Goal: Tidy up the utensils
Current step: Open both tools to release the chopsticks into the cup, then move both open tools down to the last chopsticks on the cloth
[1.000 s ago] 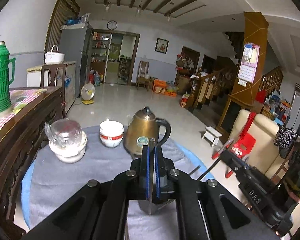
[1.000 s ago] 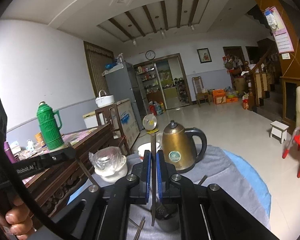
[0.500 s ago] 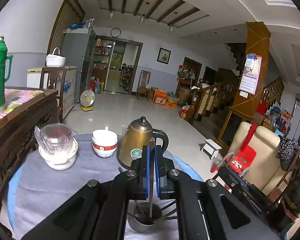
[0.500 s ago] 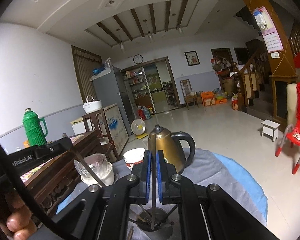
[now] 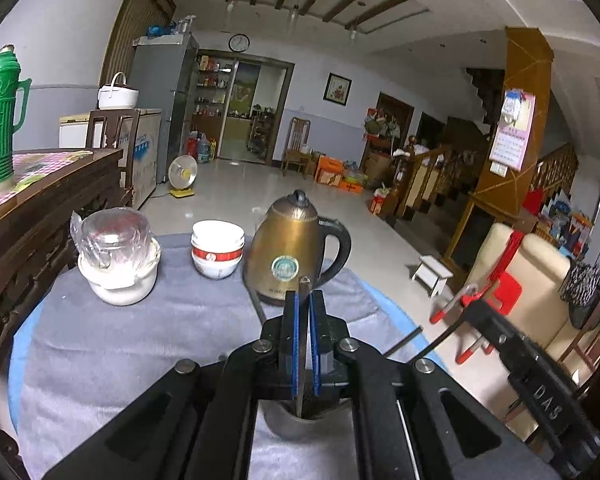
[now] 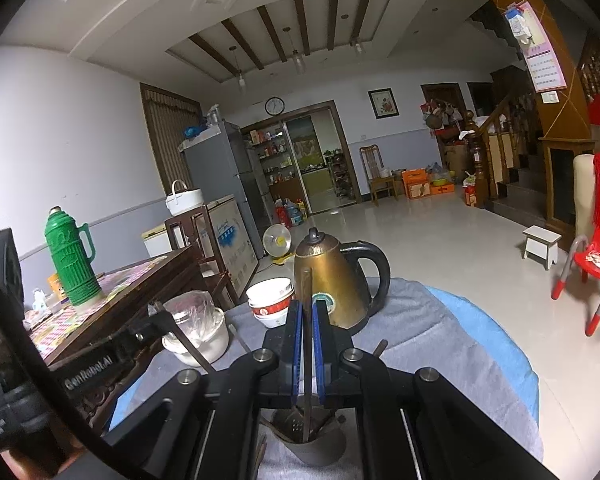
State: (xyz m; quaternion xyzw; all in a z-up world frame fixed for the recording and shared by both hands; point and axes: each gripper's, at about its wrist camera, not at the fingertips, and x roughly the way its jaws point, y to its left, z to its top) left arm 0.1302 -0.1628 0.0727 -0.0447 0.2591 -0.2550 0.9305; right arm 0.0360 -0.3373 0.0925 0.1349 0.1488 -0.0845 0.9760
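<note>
Both grippers, left gripper (image 5: 305, 344) and right gripper (image 6: 307, 354), have jaws clamped on a chopstick (image 6: 306, 320); lower each straight into the metal cup (image 6: 308, 446) before releasing.

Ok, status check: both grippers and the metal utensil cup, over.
Left gripper shut on thin dark utensil, tip in grey metal cup. Right gripper shut on slim dark stick, over same cup. Brass kettle close behind.

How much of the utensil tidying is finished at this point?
Partly done: several utensils already stand in the dark cup. In hand: the right gripper pinches a chopstick whose lower end dips into that cup, and the left gripper grips another stick over it. Left: letting both go, plus a stick lying on the gray cloth.
</note>
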